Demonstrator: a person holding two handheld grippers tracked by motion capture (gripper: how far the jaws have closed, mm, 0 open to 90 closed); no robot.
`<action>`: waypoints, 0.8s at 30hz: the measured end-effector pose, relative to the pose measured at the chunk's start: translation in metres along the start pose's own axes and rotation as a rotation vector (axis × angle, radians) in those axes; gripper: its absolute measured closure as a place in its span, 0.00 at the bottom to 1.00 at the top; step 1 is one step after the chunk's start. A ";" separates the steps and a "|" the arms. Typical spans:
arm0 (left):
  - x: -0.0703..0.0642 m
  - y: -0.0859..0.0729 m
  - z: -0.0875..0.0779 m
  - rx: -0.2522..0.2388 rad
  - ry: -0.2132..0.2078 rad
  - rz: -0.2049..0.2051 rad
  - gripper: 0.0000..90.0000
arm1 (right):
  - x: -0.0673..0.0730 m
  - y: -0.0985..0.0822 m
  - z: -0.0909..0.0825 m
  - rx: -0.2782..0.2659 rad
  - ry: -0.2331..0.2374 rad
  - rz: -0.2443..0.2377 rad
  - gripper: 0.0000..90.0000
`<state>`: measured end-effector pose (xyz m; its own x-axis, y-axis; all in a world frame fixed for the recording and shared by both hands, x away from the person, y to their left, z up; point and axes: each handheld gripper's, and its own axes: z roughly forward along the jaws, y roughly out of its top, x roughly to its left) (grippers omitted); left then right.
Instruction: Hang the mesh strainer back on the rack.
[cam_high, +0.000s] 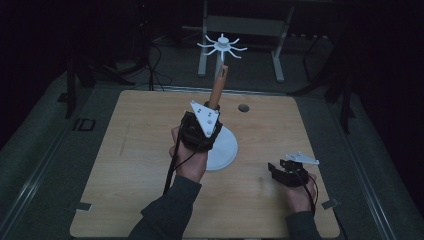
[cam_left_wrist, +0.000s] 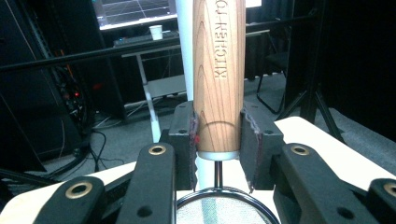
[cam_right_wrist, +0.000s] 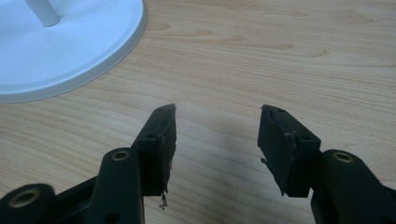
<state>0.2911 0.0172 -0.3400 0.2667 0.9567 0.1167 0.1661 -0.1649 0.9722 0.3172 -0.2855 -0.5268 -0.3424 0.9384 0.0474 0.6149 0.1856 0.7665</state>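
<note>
One round wooden handle (cam_left_wrist: 218, 79), smooth-grained with engraved lettering, is clamped upright by the left gripper (cam_left_wrist: 218, 140) above one white disc-shaped stand base (cam_high: 223, 150); the right gripper (cam_right_wrist: 217, 135) is held spread and empty over the pale wood-grain table (cam_right_wrist: 280, 56)
</note>
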 end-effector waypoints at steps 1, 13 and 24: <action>0.000 0.000 0.000 -0.001 0.001 0.000 0.76 | 0.000 0.000 0.000 0.000 0.001 0.001 0.52; 0.000 0.003 -0.002 -0.023 0.016 -0.001 0.77 | 0.000 0.000 0.001 0.004 0.000 -0.002 0.52; -0.001 0.004 -0.004 -0.038 0.030 0.007 0.77 | -0.001 0.000 0.001 0.004 -0.001 -0.002 0.52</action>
<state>0.2883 0.0168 -0.3350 0.2394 0.9623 0.1294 0.1279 -0.1633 0.9782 0.3181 -0.2858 -0.5279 -0.3430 0.9382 0.0452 0.6171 0.1888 0.7639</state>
